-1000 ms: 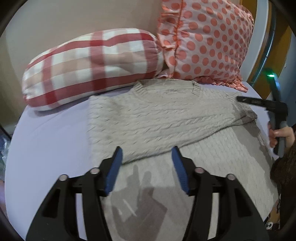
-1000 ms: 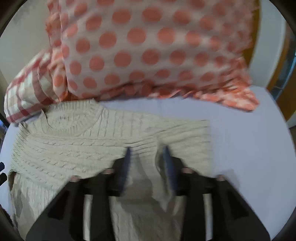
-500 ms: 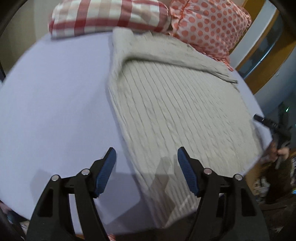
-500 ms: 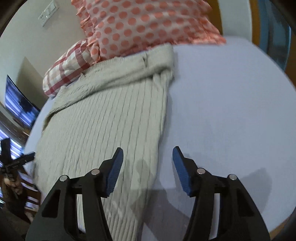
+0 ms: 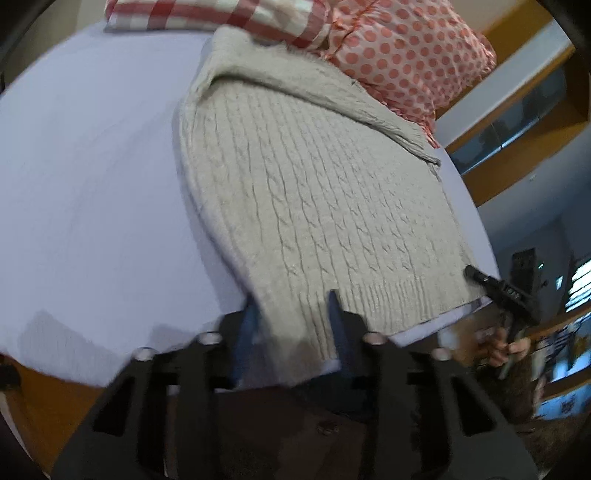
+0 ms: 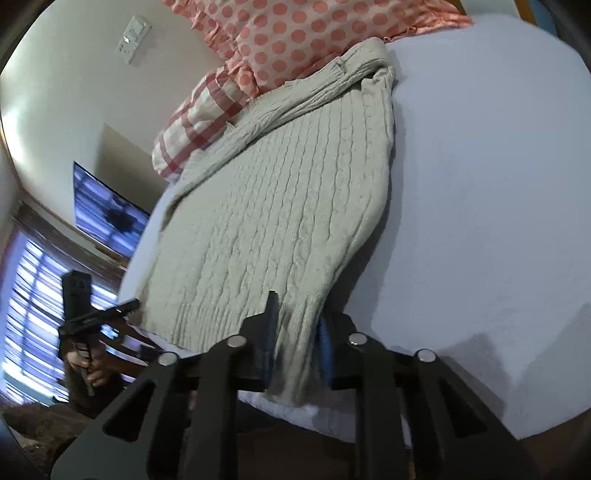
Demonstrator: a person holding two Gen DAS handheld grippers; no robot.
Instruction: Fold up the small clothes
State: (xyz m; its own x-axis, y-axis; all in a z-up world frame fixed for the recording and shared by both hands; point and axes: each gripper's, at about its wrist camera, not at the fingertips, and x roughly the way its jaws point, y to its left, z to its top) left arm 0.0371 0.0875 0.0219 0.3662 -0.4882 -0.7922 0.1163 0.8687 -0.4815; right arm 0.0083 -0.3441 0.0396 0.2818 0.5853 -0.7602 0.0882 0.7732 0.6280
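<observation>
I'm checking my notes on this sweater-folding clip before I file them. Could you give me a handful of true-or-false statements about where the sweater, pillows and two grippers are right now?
1. The beige cable-knit sweater lies on a lavender bedsheet. True.
2. The left gripper has the sweater's ribbed hem corner between its fingers. True.
3. The right gripper hovers over bare sheet, away from the sweater. False: its fingers straddle the sweater's other hem corner.
4. The coral polka-dot pillow sits at the hem end of the sweater. False: it lies at the far end, by the folded-over sleeves.
5. A red-and-white checked pillow lies beside the polka-dot one. True.
</observation>
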